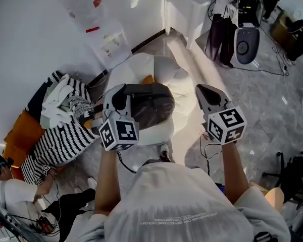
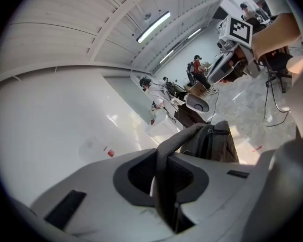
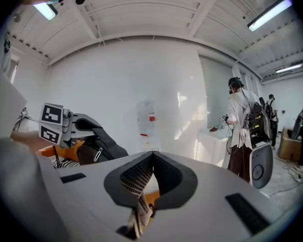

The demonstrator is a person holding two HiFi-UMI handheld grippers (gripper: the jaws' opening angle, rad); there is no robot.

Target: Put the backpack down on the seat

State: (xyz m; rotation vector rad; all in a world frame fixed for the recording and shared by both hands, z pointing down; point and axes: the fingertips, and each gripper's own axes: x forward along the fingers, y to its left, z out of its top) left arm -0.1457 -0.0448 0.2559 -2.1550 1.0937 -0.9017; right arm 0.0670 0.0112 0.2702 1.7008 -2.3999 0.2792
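Note:
In the head view my left gripper (image 1: 118,92) is shut on a strap of the dark grey-brown backpack (image 1: 149,105), which hangs just above the white puffy seat (image 1: 179,82). The left gripper view shows the strap (image 2: 164,170) pinched between the jaws of that gripper (image 2: 164,155), with the backpack's body (image 2: 212,142) beyond them. My right gripper (image 1: 199,87) hovers to the right of the backpack, apart from it, over the seat's right edge. Its jaws meet at the tip with nothing held (image 3: 152,155). From the right gripper view, the left gripper (image 3: 76,127) and backpack (image 3: 98,147) show at left.
A black-and-white striped cushion (image 1: 65,135) with clothes and an orange cushion (image 1: 22,130) lie left of the seat. A person sits on the floor (image 1: 20,190) at lower left. A white cabinet (image 1: 187,6), a grey-white device (image 1: 246,42) and floor cables (image 1: 212,155) lie behind and right.

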